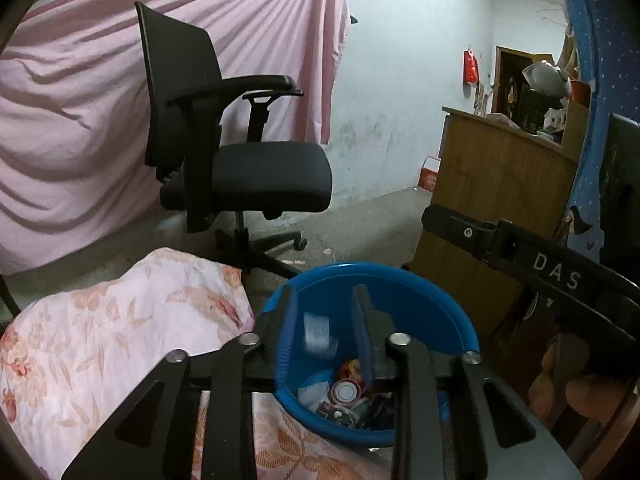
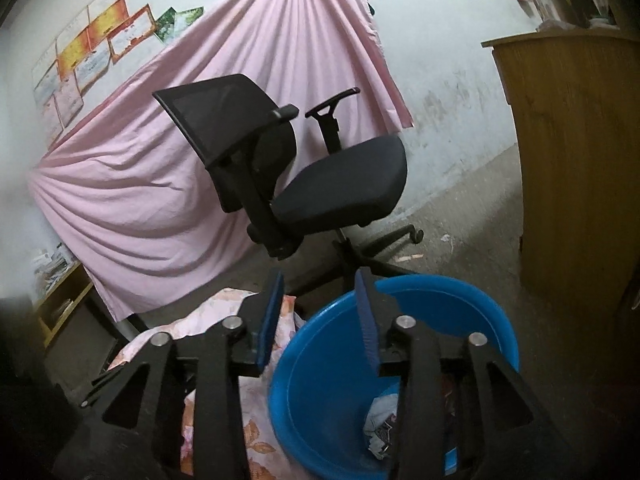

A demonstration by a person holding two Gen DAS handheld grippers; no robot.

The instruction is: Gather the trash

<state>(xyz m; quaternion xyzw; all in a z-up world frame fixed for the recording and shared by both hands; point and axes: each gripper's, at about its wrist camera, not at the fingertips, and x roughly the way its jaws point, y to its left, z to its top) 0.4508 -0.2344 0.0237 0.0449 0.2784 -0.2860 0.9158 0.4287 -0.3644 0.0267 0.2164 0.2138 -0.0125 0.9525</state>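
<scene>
A blue plastic basin (image 1: 420, 304) holds several pieces of trash (image 1: 344, 396): wrappers, a round lid, crumpled paper. My left gripper (image 1: 324, 300) is open right above the basin. A small pale, blurred item (image 1: 316, 334) is in the air between its fingers, touching neither. In the right wrist view the basin (image 2: 320, 380) sits low right with crumpled trash (image 2: 382, 420) in it. My right gripper (image 2: 320, 280) is open and empty above the basin's near left rim.
A floral pink cloth (image 1: 100, 340) lies left of the basin. A black office chair (image 1: 240, 152) stands behind it before a pink sheet (image 1: 72, 128). A wooden cabinet (image 1: 492, 208) stands to the right. The right gripper's body (image 1: 552, 272) and a hand show at the right.
</scene>
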